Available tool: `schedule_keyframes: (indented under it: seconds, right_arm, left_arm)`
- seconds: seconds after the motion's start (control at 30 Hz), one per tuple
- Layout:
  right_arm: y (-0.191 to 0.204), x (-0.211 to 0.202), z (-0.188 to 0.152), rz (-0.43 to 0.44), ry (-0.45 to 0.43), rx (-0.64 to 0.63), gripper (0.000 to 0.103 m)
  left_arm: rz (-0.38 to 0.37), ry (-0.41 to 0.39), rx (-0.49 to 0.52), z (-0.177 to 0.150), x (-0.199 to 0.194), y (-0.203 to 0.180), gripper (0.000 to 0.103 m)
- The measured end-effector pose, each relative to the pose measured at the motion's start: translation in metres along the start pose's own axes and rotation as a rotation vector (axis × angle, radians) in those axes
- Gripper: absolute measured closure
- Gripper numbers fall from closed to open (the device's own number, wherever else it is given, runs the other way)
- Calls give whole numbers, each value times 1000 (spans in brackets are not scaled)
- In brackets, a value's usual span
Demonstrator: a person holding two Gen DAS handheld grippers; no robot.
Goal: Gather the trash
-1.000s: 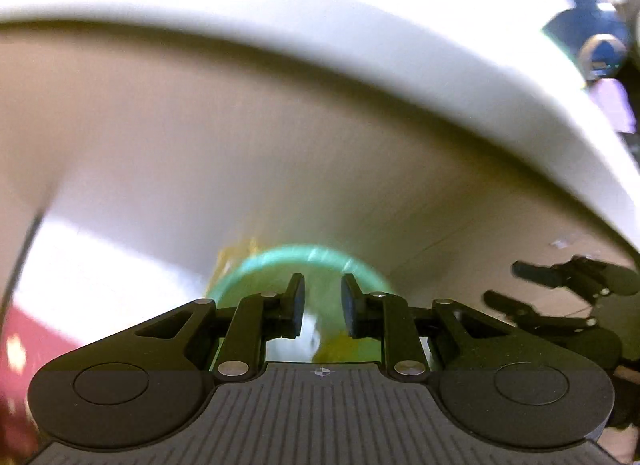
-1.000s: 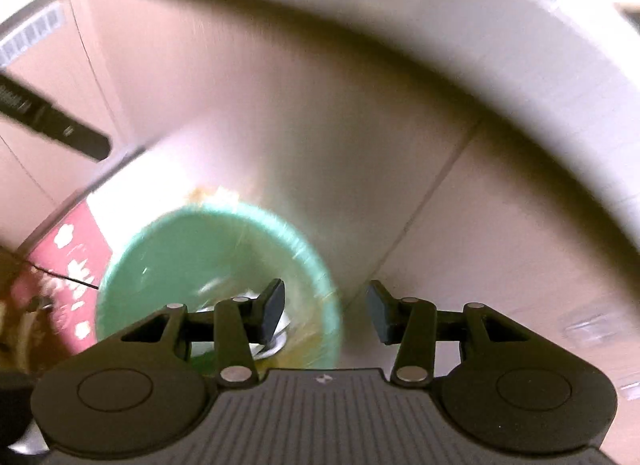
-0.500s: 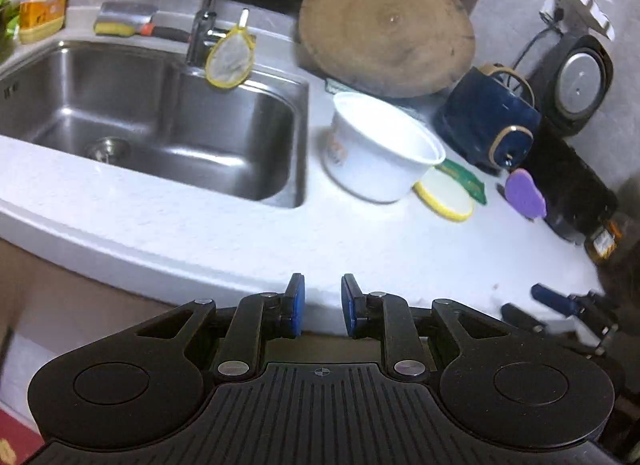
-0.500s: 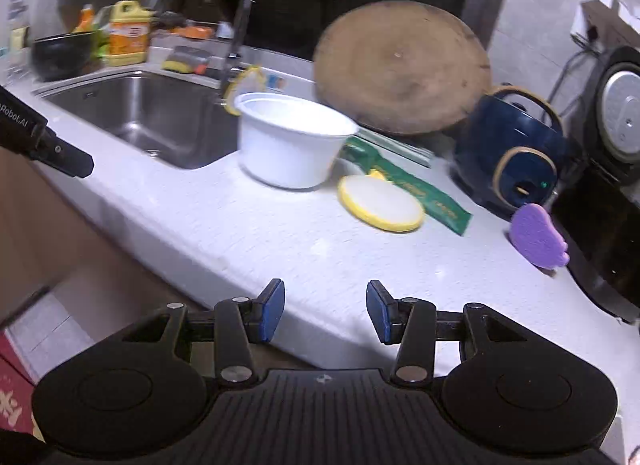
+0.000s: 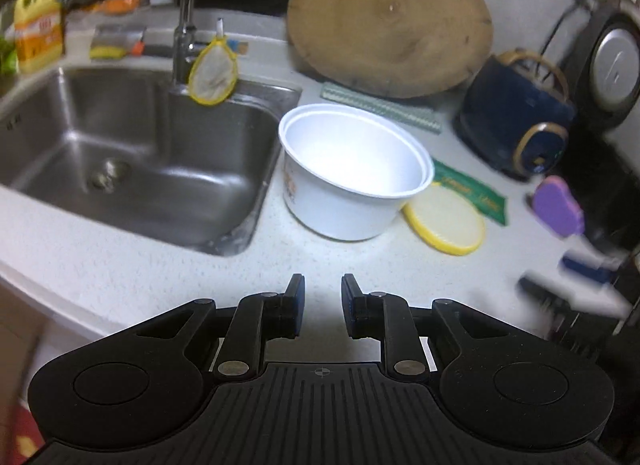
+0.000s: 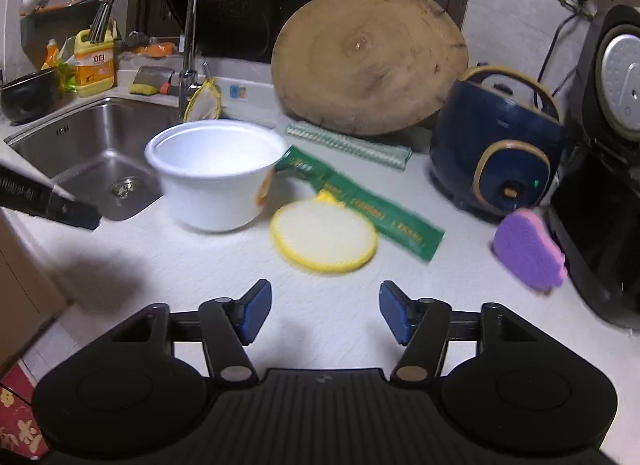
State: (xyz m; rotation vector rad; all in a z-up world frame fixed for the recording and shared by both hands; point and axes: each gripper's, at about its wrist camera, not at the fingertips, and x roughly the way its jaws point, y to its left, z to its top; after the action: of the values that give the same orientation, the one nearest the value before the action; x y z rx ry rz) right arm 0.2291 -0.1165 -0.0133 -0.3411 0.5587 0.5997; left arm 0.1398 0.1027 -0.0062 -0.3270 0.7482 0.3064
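An empty white disposable bowl stands on the white counter beside the sink. A round yellow-rimmed lid lies flat just right of it. A long green wrapper lies behind the lid. My left gripper hovers over the counter's front, short of the bowl, its jaws a narrow gap apart and empty. My right gripper hovers in front of the lid; its jaws are opening wide with nothing between them. The left gripper's finger shows at the left edge of the right wrist view.
A steel sink with a tap fills the left. A round wooden board leans on the back wall. A blue cooker, a purple sponge and a black appliance stand right. The counter edge drops away at front left.
Both grippers rose from the green bin under the counter to above the countertop and moved in toward the bowl and lid. The right jaws have spread wider.
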Motion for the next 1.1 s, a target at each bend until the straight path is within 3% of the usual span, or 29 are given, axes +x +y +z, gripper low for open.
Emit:
schedule_keyframes:
  seconds: [0.2, 0.37, 0.53, 0.6, 0.67, 0.77, 0.93, 1.1]
  right_arm:
    - [-18, 44, 49, 187, -6, 145, 39]
    - [-2, 93, 83, 171, -5, 183, 39]
    - [17, 126, 93, 191, 40, 161, 39]
    - [25, 133, 90, 171, 63, 123, 43]
    - [29, 132, 85, 206, 91, 107, 64]
    - [32, 122, 76, 242, 109, 107, 77]
    - [36, 96, 59, 238, 116, 96, 82]
    - [34, 67, 46, 223, 128, 122, 82]
  left_arm:
    - [83, 7, -15, -2, 3, -1, 80]
    - [146, -17, -57, -2, -7, 8, 80]
    - [170, -38, -92, 0, -14, 13, 80]
    - [165, -40, -90, 1, -15, 13, 80]
    - [157, -39, -80, 1, -15, 12, 80]
    - [139, -33, -69, 2, -13, 13, 80]
    - [86, -34, -45, 3, -13, 14, 80]
    - [-15, -68, -77, 5, -18, 22, 80]
